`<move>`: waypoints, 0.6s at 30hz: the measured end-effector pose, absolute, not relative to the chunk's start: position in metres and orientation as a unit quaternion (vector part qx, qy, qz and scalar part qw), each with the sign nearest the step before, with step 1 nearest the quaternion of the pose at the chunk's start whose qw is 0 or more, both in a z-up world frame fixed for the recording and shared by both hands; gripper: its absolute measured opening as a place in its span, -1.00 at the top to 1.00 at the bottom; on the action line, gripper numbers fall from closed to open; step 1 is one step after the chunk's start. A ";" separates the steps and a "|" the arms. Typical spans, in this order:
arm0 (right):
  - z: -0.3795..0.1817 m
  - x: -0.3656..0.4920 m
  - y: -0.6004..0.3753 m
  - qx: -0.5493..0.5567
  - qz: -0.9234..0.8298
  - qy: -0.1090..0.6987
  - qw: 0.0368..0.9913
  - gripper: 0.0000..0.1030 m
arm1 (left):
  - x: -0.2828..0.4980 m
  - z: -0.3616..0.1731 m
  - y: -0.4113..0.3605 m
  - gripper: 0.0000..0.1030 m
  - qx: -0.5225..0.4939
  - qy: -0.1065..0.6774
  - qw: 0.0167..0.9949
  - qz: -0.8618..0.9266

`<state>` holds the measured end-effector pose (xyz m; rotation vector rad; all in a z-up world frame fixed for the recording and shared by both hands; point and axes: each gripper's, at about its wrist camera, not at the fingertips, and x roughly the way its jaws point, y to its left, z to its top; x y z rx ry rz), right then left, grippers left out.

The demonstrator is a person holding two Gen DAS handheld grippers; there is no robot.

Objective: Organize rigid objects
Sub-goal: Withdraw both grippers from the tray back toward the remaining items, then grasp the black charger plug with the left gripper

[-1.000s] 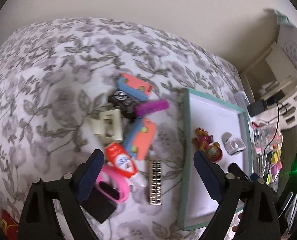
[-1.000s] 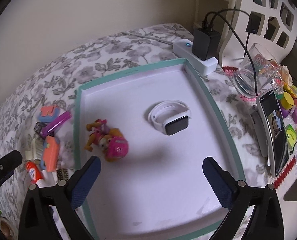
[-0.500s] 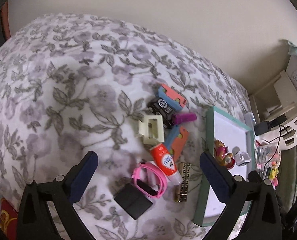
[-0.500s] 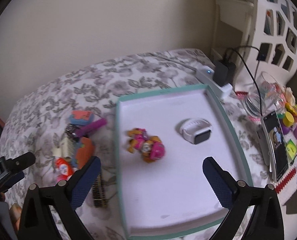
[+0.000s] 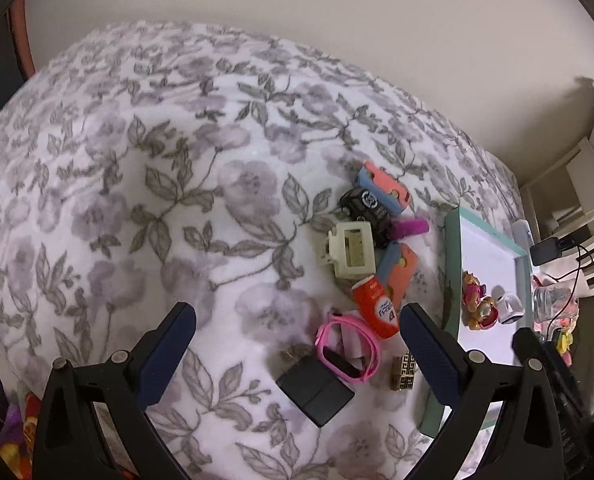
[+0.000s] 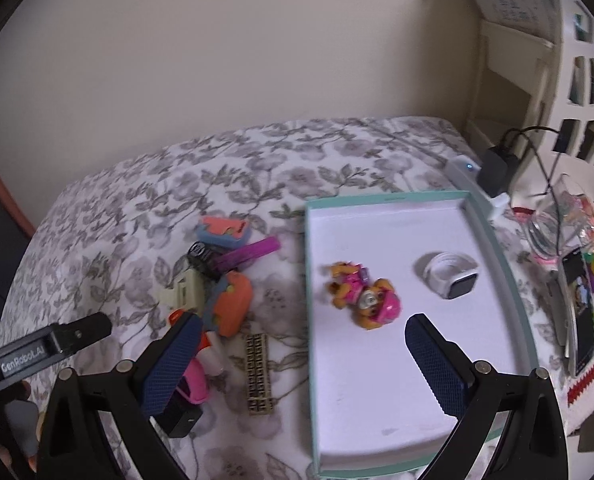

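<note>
A pile of small items lies on the floral bedspread: a pink watch band [image 5: 347, 350], a black box [image 5: 315, 394], a red bottle [image 5: 377, 308], a cream claw clip [image 5: 351, 252], an orange-and-blue toy [image 5: 399, 274] and a gold patterned bar [image 6: 259, 372]. To their right stands a teal-rimmed white tray [image 6: 389, 196] holding a toy pup [image 6: 363, 300] and a white smartwatch [image 6: 453, 276]. My left gripper [image 5: 297, 320] hangs open above the bedspread, with the pile near its right finger. My right gripper [image 6: 301, 332] is open too, straddling the tray's left rim, nothing between its pads.
A power strip with a black charger [image 6: 493, 172] sits beyond the tray's far right corner. A glass [image 6: 553, 224], a phone [image 6: 581, 312] and colourful small bits crowd the right side. A white lattice shelf [image 6: 577, 80] and a plain wall close off the back.
Both grippers have drawn back from the tray toward the left. The left jaws stand slightly wider. The pile has slid right in the left view and has entered the right view.
</note>
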<state>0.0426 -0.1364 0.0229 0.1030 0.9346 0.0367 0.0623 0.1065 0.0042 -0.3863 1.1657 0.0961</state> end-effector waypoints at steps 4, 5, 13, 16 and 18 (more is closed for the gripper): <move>0.006 0.047 -0.129 0.053 0.031 0.484 0.873 -1.00 | 0.064 -0.011 0.106 -0.97 -0.158 0.583 0.794 0.062; 0.002 0.047 -0.128 0.054 0.033 0.492 0.868 -1.00 | 0.064 -0.016 0.106 -0.97 -0.157 0.593 0.787 0.064; -0.018 0.051 -0.119 0.043 0.031 0.530 0.846 -1.00 | 0.062 -0.045 0.103 -0.97 -0.142 0.650 0.744 0.063; -0.021 0.052 -0.122 0.044 0.025 0.537 0.842 -0.99 | 0.061 -0.057 0.097 -0.97 -0.141 0.671 0.726 0.049; -0.021 0.052 -0.124 0.044 0.022 0.539 0.841 -1.00 | 0.060 -0.059 0.092 -0.97 -0.129 0.676 0.724 0.042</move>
